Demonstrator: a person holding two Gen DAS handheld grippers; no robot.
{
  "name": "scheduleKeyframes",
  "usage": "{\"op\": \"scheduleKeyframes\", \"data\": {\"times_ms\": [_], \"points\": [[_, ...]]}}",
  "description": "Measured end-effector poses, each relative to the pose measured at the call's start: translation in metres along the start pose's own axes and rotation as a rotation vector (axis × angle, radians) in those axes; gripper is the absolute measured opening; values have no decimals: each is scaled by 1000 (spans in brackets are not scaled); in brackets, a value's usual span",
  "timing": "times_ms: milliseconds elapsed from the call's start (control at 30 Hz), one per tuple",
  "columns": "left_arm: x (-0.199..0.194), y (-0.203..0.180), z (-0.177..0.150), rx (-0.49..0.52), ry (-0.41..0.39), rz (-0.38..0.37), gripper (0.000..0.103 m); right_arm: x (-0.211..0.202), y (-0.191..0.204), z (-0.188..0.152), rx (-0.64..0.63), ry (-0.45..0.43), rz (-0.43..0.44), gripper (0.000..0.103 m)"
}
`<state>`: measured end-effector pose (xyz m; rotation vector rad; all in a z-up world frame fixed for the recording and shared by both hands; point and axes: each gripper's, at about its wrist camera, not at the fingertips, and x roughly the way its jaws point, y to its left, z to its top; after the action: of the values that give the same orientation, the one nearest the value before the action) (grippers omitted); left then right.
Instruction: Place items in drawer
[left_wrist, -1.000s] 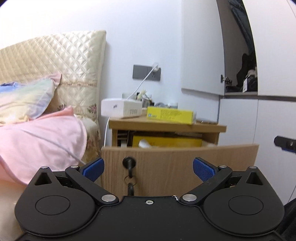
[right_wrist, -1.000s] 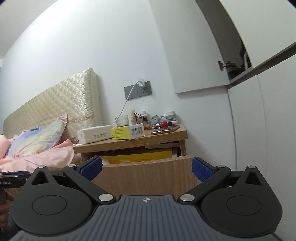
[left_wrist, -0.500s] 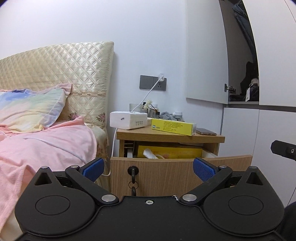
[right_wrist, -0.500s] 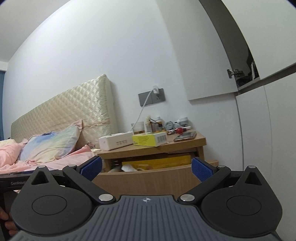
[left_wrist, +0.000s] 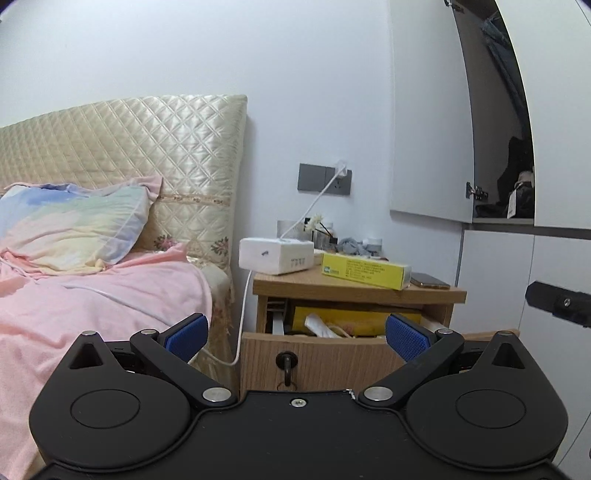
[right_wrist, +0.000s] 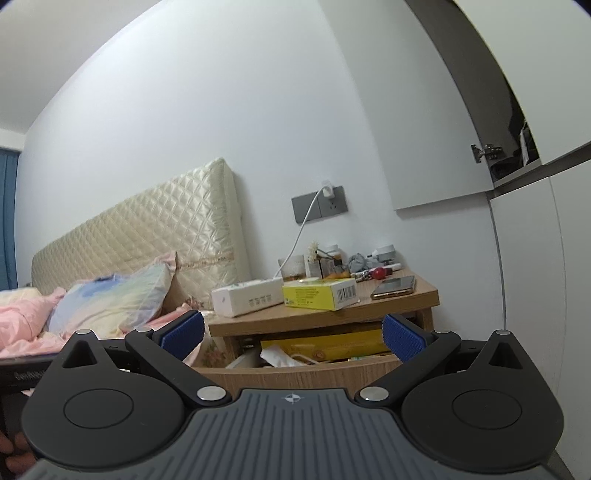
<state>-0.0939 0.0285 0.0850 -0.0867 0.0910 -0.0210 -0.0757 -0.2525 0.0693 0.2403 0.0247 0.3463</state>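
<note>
Both claws now sit farther back from the nightstand (left_wrist: 354, 291) than a second ago. The left claw (left_wrist: 297, 334) and right claw (right_wrist: 291, 336) are spread apart, empty. The drawer (left_wrist: 332, 356) stands pulled out beneath the worktop; the yellow box (left_wrist: 365, 270) and white box (left_wrist: 276, 255) lie on top.

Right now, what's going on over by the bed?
A person holds a hand-held gripper in each hand, both open and empty: the left hand-held gripper and the right hand-held gripper. Both face a wooden nightstand whose drawer is pulled open. The yellow box, white box and phone lie on top, not yet put away.
</note>
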Motion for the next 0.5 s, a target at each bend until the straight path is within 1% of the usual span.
{"op": "scheduleKeyframes", "data": {"times_ms": [133, 233, 367, 500], "points": [[4, 3, 1, -26, 4, 3, 102, 3, 1, 0, -7, -5, 23, 103], [10, 4, 0, -38, 9, 11, 102, 5, 3, 1, -24, -15, 11, 103], [17, 0, 0, -23, -2, 10, 102, 12, 3, 2, -28, -20, 4, 103], [19, -3, -3, -1, -23, 0, 102, 20, 1, -5, -26, -15, 27, 103]]}}
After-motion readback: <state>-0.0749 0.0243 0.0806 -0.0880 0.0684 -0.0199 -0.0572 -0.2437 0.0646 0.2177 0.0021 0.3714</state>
